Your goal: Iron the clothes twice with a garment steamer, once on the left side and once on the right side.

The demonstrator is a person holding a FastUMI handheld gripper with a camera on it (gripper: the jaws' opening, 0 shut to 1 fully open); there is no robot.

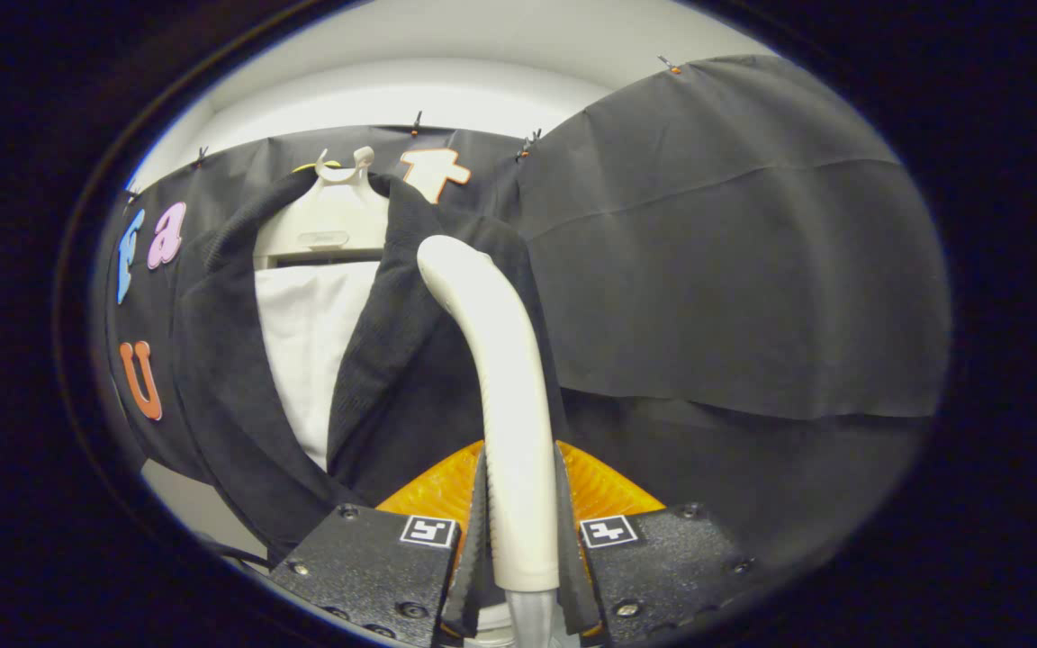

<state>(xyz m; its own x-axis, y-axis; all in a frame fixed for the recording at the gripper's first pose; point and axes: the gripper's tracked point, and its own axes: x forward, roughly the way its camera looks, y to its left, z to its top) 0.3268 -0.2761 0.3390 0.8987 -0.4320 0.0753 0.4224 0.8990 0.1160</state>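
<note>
Claw (518, 549) is clamping the steamer handle (505, 387), both fingers pressing its sides. Handle is rising from between the fingers toward 12 o'clock, its tip curving toward 11 o'clock against the dark jacket's (392, 360) right front panel. Jacket is hanging on a white hanger (329, 225) at 11 o'clock, white board (307, 342) showing inside the opening. Orange part (433, 490) is sitting just behind the fingers.
</note>
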